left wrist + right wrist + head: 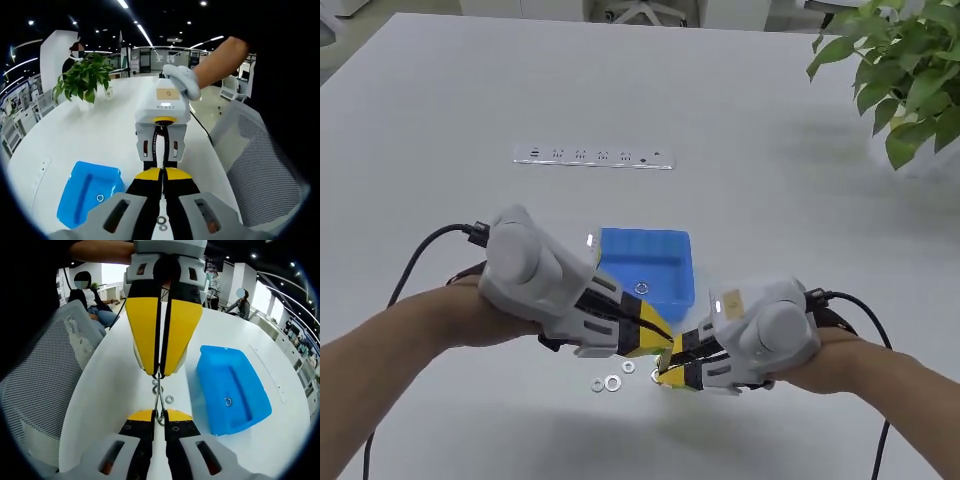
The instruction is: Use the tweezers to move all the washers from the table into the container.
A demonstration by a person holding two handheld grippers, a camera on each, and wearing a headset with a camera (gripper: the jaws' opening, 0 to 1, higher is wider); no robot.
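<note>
The container (220,425) holds one washer (228,401). The left gripper (160,374) and right gripper (160,416), jaws closed, both pinch the tweezers (159,397), squeezed nearly shut; whether these grip anything I cannot tell. Loose washers (169,399) lie on the table (115,390) just beside them.
</note>
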